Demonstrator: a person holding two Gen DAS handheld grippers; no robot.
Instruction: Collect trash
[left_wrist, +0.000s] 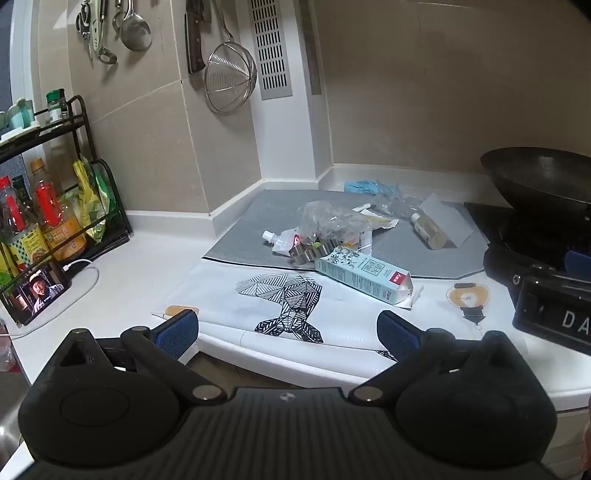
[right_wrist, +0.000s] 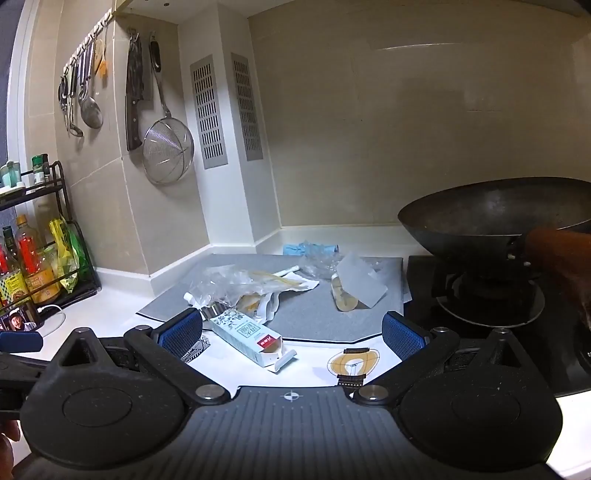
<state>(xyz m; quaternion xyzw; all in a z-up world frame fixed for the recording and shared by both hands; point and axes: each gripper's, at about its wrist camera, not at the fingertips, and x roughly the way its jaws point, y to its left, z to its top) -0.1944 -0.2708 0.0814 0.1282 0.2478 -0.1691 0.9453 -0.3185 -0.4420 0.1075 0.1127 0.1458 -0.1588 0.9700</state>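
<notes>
Trash lies on a grey mat (left_wrist: 406, 254) on the white counter: a pale green carton (left_wrist: 364, 275) (right_wrist: 247, 338) with an open end, crumpled clear plastic (left_wrist: 328, 221) (right_wrist: 221, 282), a white spout pouch (left_wrist: 280, 240), a small bottle (left_wrist: 428, 230) (right_wrist: 343, 297) on its side, a blue glove (left_wrist: 364, 186) (right_wrist: 306, 248). My left gripper (left_wrist: 288, 330) is open and empty, near the counter's front edge, short of the carton. My right gripper (right_wrist: 291, 334) is open and empty, with the carton between its fingers' line of sight.
A black wok (right_wrist: 495, 218) (left_wrist: 543, 177) sits on the gas hob (right_wrist: 491, 306) at the right. A rack of sauce bottles (left_wrist: 48, 214) and a phone (left_wrist: 35, 291) stand at the left. Utensils, a knife and a strainer (left_wrist: 229, 79) hang on the wall. Printed white bags (left_wrist: 288, 299) lie under the carton.
</notes>
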